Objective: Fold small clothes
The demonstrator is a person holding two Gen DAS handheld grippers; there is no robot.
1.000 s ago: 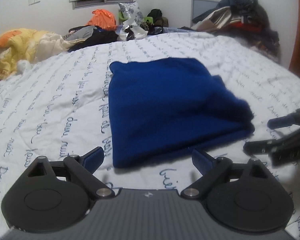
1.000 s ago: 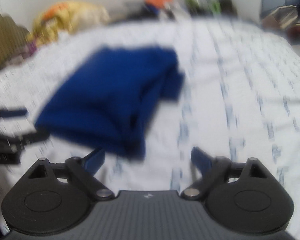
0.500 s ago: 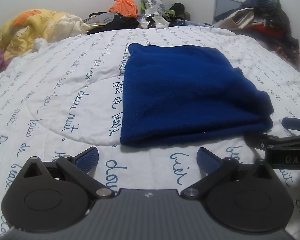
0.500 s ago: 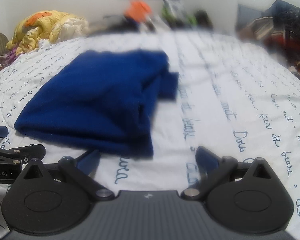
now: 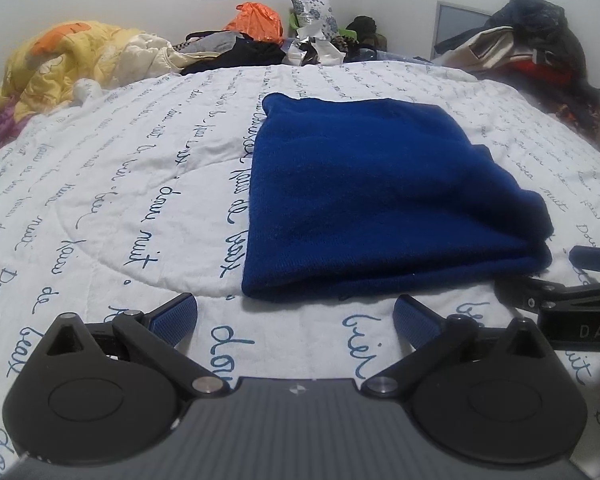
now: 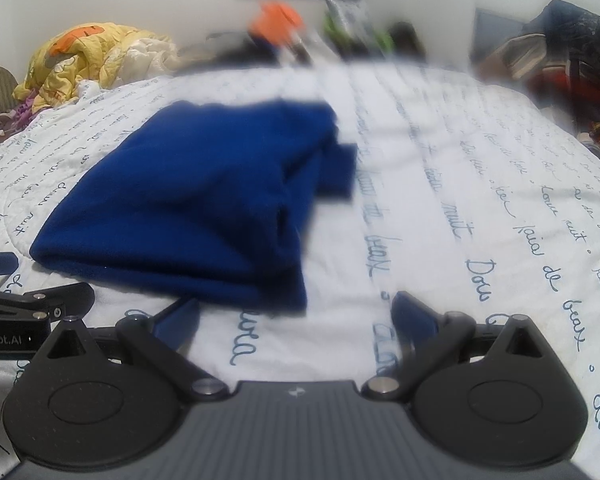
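Folded dark-blue knit garment (image 5: pixel 384 200) is lying flat on white quilted bedspread w/ blue script lettering (image 5: pixel 112 208), approx. centre of bed. The folded edge is facing the cameras. In right wrist view a loose flap is seen sticking out at garment's far right side; that view is partly blurred.

Left gripper (image 5: pixel 296 312) is being held just short of garment's near edge, jaws spread wide. They have just been opening and nothing is being gripped between blue pads (image 5: pixel 174 314); only bedspread is showing in the gap. No contact w/ garment is seen.

Right gripper (image 6: pixel 296 312) is likewise being held near garment's near-right corner, jaws wide, just been opening, nothing between them. Garment is seen lying ahead and to the left, apart from the fingertips.

Each gripper is being seen at the edge of the other's view, i.e. the two are side by side at garment's near edge.

Background: yellow-orange crumpled quilt (image 5: pixel 64 64) at bed's far left, orange plastic bag (image 5: pixel 258 22) and mixed clutter at far end, dark clothes pile (image 5: pixel 540 48) at far right.
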